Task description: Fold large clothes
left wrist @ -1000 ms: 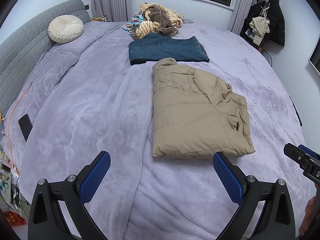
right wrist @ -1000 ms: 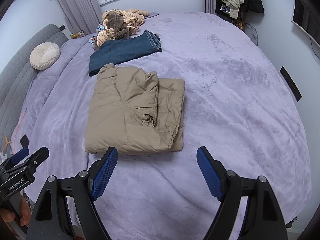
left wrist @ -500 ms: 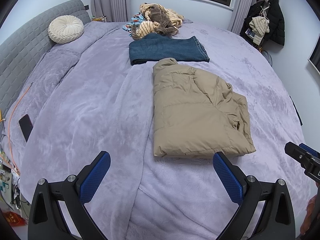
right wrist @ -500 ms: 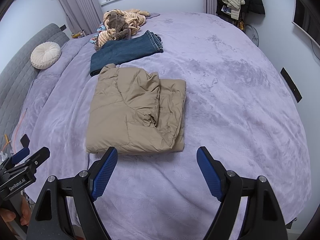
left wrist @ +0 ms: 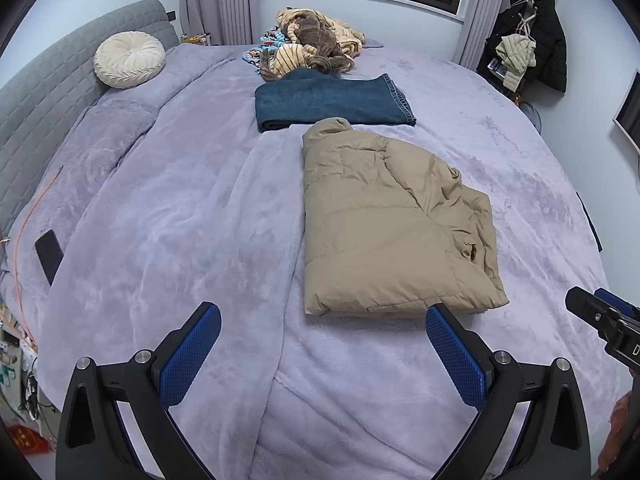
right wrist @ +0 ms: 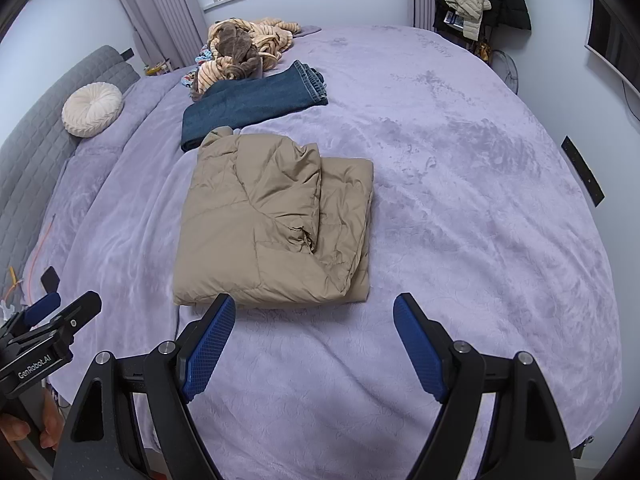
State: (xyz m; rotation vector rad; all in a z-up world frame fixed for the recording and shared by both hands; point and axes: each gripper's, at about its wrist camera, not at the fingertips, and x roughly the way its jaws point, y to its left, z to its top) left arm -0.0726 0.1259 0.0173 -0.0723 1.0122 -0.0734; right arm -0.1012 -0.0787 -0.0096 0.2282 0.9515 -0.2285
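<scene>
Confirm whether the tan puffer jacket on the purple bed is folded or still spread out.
Folded. The tan puffer jacket lies as a compact rectangle on the purple bed, layers stacked along its right edge, no sleeve sticking out, and neither gripper touching it.

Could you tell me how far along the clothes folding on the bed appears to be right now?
Done: the tan puffer jacket lies folded in a neat block, and the jeans lie folded behind it. In hand: nothing; the left tongs and right tongs hover open and empty above the blanket. Left: the striped heap of clothes near the window looks unfolded.
</scene>
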